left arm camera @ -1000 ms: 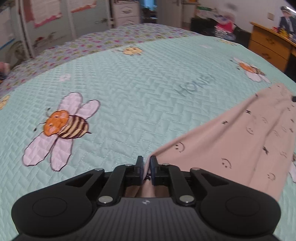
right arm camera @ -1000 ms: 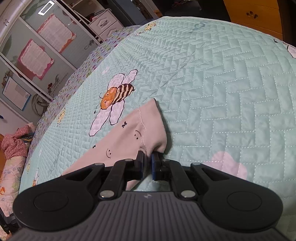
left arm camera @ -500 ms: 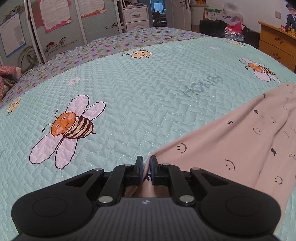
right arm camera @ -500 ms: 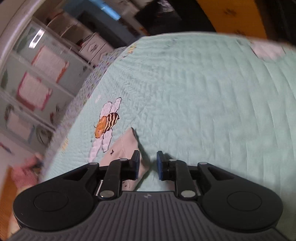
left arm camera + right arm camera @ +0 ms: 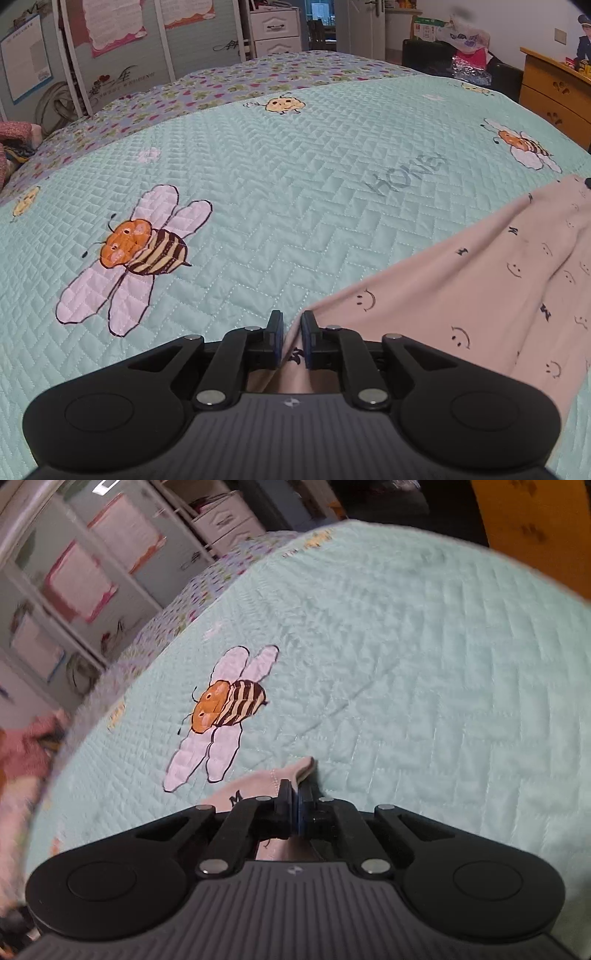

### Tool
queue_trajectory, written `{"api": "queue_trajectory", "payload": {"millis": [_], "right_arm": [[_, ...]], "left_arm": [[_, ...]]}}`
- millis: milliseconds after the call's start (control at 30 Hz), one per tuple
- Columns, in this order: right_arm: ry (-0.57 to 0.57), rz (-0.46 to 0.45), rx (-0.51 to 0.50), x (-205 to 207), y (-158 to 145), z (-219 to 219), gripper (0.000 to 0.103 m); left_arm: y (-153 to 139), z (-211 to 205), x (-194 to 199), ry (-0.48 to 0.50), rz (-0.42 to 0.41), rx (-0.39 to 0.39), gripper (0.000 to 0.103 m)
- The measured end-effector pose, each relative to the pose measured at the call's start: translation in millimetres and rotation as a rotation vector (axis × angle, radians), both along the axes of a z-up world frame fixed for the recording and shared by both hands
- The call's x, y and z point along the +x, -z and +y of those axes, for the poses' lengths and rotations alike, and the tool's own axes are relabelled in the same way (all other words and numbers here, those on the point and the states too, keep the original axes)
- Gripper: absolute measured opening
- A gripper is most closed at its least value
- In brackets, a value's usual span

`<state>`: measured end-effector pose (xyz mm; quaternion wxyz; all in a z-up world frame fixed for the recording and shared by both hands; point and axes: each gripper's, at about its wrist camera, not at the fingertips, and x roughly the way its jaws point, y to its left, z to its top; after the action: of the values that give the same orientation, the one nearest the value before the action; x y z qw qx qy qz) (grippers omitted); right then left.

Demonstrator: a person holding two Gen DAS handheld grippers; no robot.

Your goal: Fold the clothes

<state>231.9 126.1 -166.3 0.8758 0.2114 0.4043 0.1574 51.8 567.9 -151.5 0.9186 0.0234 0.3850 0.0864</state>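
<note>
Both views look forward and down along a hand-held tool, each sitting low and close above a mint quilted bedspread (image 5: 295,192) with the tool's black body filling the lower edge.

The left wrist camera, behind the left tool (image 5: 291,336), faces level across the bed toward the far wall with its posters, a white drawer unit (image 5: 275,29) and a wooden dresser (image 5: 554,92) at the right.

The right wrist camera, behind the right tool (image 5: 296,808), is rolled, so the far wall slants up the left side, and its picture is blurred.

Both share the large bee print (image 5: 144,251) (image 5: 229,705), the pink smiley-print garment (image 5: 480,295) (image 5: 255,782) and the drawer unit.
</note>
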Motion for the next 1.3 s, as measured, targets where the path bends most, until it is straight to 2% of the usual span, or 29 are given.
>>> {"api": "queue_trajectory", "payload": {"millis": [167, 233, 267, 333, 400, 433, 467, 533, 600, 667, 767, 967, 1000, 1067, 1100, 1300], "right_arm": [[0.031, -0.028, -0.061, 4, 5, 0, 0.003], [0.042, -0.033, -0.029, 2, 6, -4, 0.005], [0.051, -0.029, -0.002, 0, 6, -9, 0.006], [0.143, -0.035, 0.034, -13, 0, -23, 0.016], [0.245, -0.059, 0.023, -34, -9, -35, 0.031], [0.266, -0.065, 0.026, -46, -13, -38, 0.033], [0.247, -0.065, 0.055, -56, -14, -39, 0.033], [0.187, 0.0, 0.145, -73, -9, -32, 0.033], [0.13, 0.065, 0.23, -89, -3, -25, 0.033], [0.125, 0.132, 0.24, -93, 7, -13, 0.034], [0.203, 0.167, 0.368, -92, 26, -9, 0.035], [0.377, 0.164, 0.577, -89, 48, -18, 0.033], [0.401, 0.159, 0.612, -89, 52, -20, 0.031], [0.433, 0.162, 0.656, -88, 60, -24, 0.02], [0.434, 0.17, 0.648, -87, 61, -24, 0.004], [0.324, 0.107, 0.371, -73, 37, -23, 0.004]], "left_arm": [[2, -5, 1, -0.028, -0.009, 0.028, 0.014], [0, -6, 1, -0.047, -0.01, 0.036, 0.017], [-1, -6, 0, -0.057, -0.01, 0.039, 0.023], [-7, -2, -3, -0.097, -0.035, 0.018, 0.031], [-16, 3, -10, -0.156, -0.081, -0.01, 0.031], [-21, 5, -15, -0.19, -0.11, -0.02, 0.031], [-28, 6, -21, -0.221, -0.138, -0.031, 0.031], [-40, 7, -35, -0.267, -0.181, -0.069, 0.031], [-49, 3, -51, -0.26, -0.205, -0.14, 0.032], [-53, -3, -66, -0.23, -0.195, -0.211, 0.037], [-44, -11, -83, -0.209, -0.138, -0.261, 0.037], [-13, -5, -101, -0.248, -0.064, -0.325, 0.037], [-7, -3, -101, -0.256, -0.055, -0.334, 0.037], [-1, -1, -105, -0.268, -0.07, -0.349, 0.037], [-1, -2, -107, -0.271, -0.075, -0.349, 0.037], [-2, -6, -101, -0.215, -0.023, -0.279, 0.037]]}}
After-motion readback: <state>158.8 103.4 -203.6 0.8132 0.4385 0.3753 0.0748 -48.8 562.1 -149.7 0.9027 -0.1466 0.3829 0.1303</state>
